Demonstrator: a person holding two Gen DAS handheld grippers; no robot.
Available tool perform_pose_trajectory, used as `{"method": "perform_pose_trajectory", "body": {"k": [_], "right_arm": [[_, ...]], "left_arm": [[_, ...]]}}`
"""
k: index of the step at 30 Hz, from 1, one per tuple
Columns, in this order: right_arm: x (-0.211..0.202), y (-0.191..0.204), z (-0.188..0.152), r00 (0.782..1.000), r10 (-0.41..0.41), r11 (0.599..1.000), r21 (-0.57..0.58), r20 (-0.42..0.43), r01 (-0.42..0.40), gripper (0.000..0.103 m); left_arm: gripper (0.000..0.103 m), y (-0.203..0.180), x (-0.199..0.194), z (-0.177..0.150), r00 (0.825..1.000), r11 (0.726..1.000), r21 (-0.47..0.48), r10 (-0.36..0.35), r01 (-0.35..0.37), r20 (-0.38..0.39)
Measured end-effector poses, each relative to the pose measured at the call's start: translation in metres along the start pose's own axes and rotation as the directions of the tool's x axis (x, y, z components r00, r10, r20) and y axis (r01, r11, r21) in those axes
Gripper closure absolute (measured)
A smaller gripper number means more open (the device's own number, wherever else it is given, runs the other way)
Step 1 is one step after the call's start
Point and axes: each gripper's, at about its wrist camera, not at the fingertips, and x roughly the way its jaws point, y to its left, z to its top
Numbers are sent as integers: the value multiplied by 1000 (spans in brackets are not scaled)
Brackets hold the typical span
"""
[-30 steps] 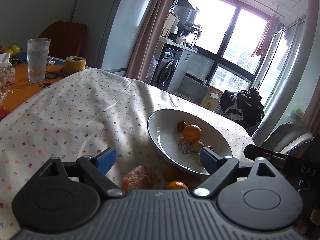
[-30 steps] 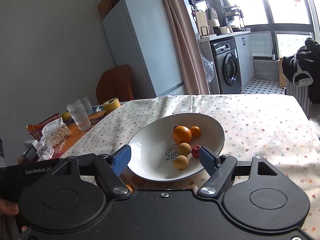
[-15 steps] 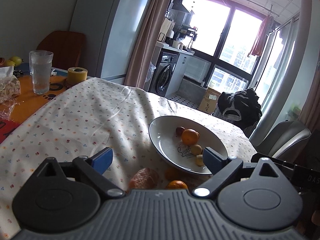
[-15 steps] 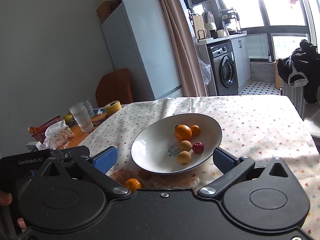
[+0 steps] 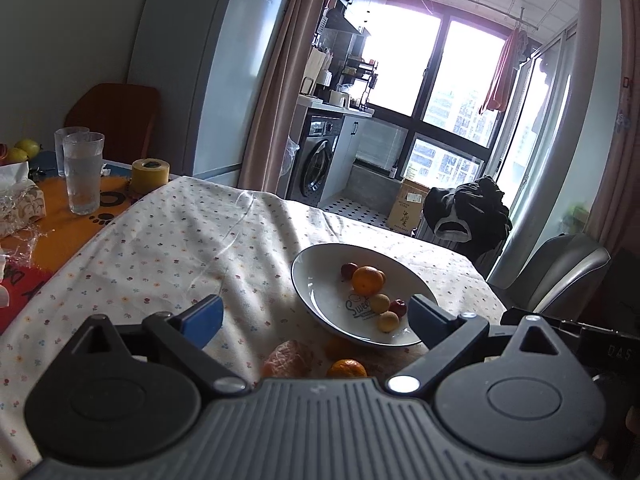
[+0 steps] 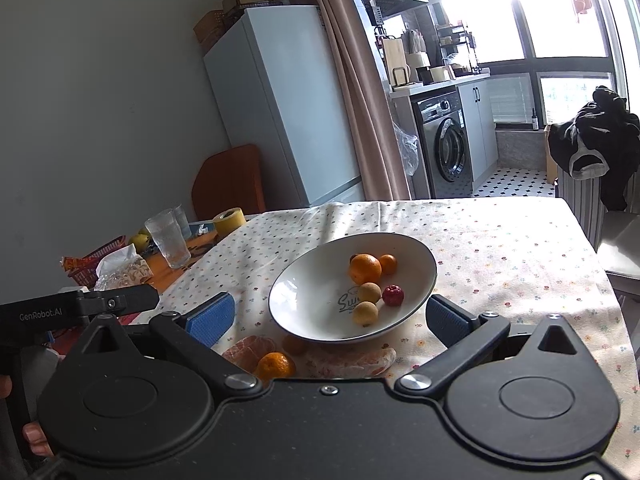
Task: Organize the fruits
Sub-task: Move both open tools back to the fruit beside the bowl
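Your left tongs (image 5: 314, 318) and right tongs (image 6: 330, 316) are both spread wide and empty above the fruit bowl (image 6: 304, 300) on the table (image 6: 520, 248).

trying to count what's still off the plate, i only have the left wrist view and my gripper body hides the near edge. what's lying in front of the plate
Observer: The right wrist view shows a long peeled citrus piece on the cloth right at the bowl's near rim, which your view hides.
Operator: and the small orange one, is it whole
Observer: The whole mandarin looks unpeeled; it lies against a second peeled citrus piece to its left.
Operator: is the right gripper holding anything
Observer: No, the right gripper is open and empty, with the bowl's near rim between its blue pads.
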Motion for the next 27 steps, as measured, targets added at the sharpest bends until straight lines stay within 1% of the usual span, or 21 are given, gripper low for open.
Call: {"method": "perform_pose_trajectory", "body": {"k": [5, 9, 14, 19, 23, 27], "right_arm": [[-7, 5, -1, 1000, 5, 1000, -13, 0, -5, 0], [-10, 6, -3, 1000, 7, 1000, -12, -2, -7, 0], [-9, 6, -9, 1000, 11, 1000, -7, -25, -11, 0], [-4, 4, -14, 999, 11, 1000, 1, -47, -11, 0], [2, 1, -20, 998, 17, 1000, 5, -63, -17, 0], [15, -4, -26, 995, 6, 1000, 17, -103, -5, 0]], "left_arm": [[5, 3, -5, -1, 1000, 1000, 18, -3, 3, -17], [5, 5, -9, -4, 1000, 999, 30, 10, -9, -19], [5, 5, -8, -12, 999, 999, 34, -10, 11, -33], [6, 9, -1, -17, 998, 999, -3, -34, 34, -59], [7, 9, 8, -21, 997, 999, -2, -37, 37, -65], [8, 6, 22, -24, 995, 999, -6, -50, 49, -90]]}}
